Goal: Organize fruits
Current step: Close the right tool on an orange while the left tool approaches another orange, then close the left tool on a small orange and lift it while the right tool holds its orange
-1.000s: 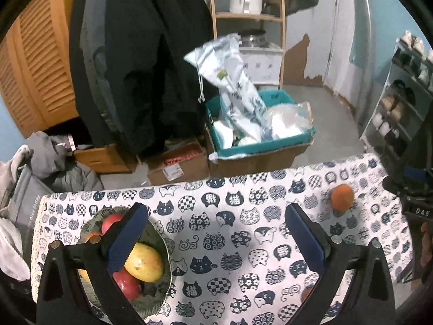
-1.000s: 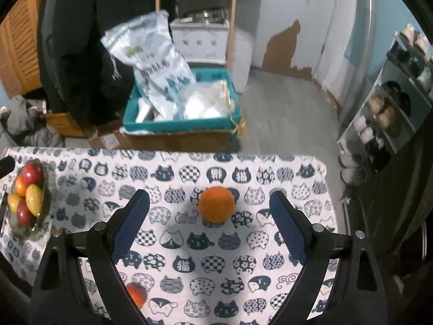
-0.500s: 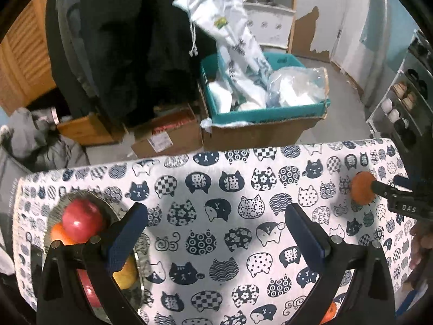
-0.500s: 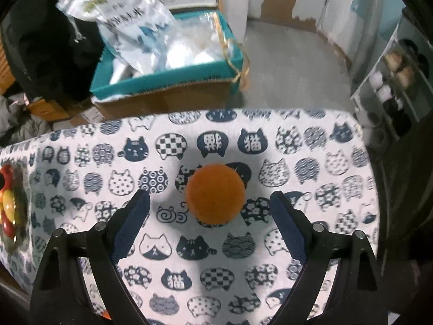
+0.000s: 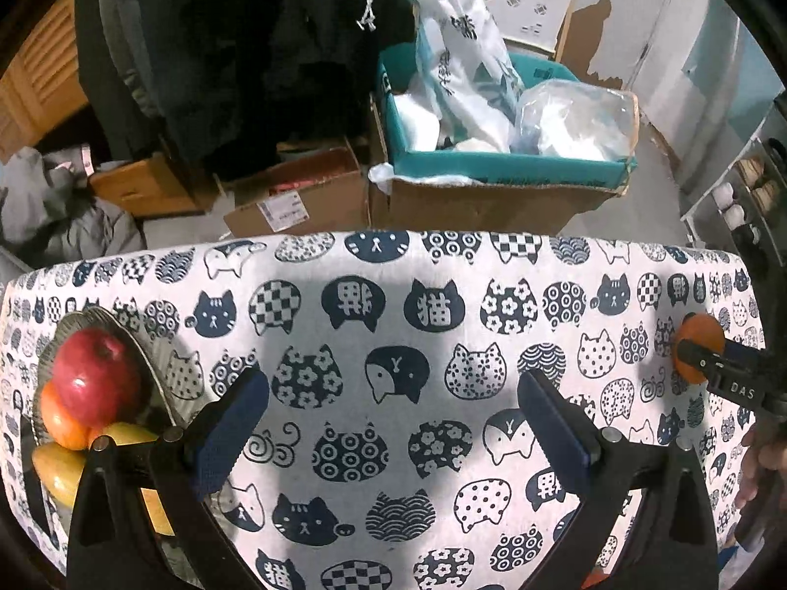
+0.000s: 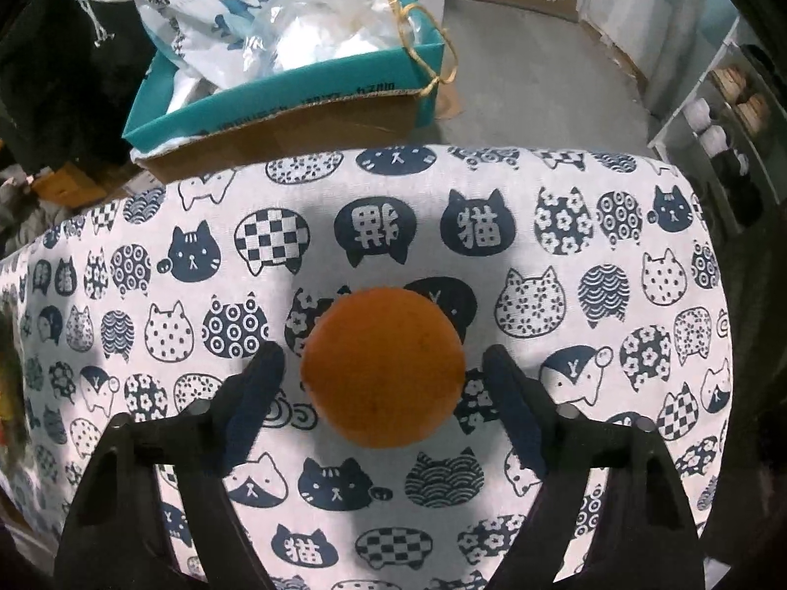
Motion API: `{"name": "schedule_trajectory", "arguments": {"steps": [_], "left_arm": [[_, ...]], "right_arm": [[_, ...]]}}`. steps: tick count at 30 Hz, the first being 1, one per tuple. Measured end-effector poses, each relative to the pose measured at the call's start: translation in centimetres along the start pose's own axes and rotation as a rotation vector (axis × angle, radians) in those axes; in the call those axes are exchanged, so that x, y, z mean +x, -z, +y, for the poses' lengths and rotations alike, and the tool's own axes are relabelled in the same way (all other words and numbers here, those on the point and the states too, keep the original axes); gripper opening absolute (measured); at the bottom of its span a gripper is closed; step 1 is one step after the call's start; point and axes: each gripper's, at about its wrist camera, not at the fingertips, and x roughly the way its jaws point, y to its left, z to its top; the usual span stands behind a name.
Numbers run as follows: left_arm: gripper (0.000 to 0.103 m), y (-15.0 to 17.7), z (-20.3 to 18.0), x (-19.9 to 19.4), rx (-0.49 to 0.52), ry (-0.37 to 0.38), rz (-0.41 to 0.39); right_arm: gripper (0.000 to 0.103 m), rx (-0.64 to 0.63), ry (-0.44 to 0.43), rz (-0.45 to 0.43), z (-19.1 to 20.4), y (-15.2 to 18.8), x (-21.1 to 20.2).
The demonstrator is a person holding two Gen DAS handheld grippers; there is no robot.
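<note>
right tongs (image 6: 381, 383): jaws closing, with the orange (image 6: 382, 366) between them; small gaps remain on both sides, so the pads do not yet press it. the orange rests on the cat-print counter (image 6: 590, 255). left tongs (image 5: 393, 423): spread wide, released, nothing between, over bare cloth. a bowl (image 5: 147, 359) of fruit sits at the counter's left edge.

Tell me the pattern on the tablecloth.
White tablecloth printed with navy cat heads, some filled with checks, flowers, dots or waves; clearest in the right wrist view.

Orange (image 6: 382, 366) on tablecloth (image 6: 615, 226) between right tool (image 6: 383, 373) fingers; bowl (image 5: 147, 368) far left.
</note>
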Motion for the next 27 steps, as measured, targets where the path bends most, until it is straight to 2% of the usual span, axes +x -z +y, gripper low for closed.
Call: {"name": "schedule_trajectory", "arguments": {"steps": [2,5,14,27], "left_arm": [[0.102,0.1,-0.3,0.1,0.006,0.002,0.004],[0.102,0.2,-0.7,0.0,0.025,0.001,0.003],[0.102,0.7,-1.1,-1.6,0.036,0.029,-0.011],[0.102,3.5,-2.4,-5.4,0.045,0.112,-0.017]], "right_arm": [[0.076,-0.003,0.001,0.016,0.1,0.1,0.6],[0.065,0.001,0.003,0.025,0.0,0.3,1.0],[0.063,-0.007,-0.003,0.010,-0.1,1.8,-0.3],[0.062,-0.016,-0.025,-0.064,0.9,6.5,-6.7]]}}
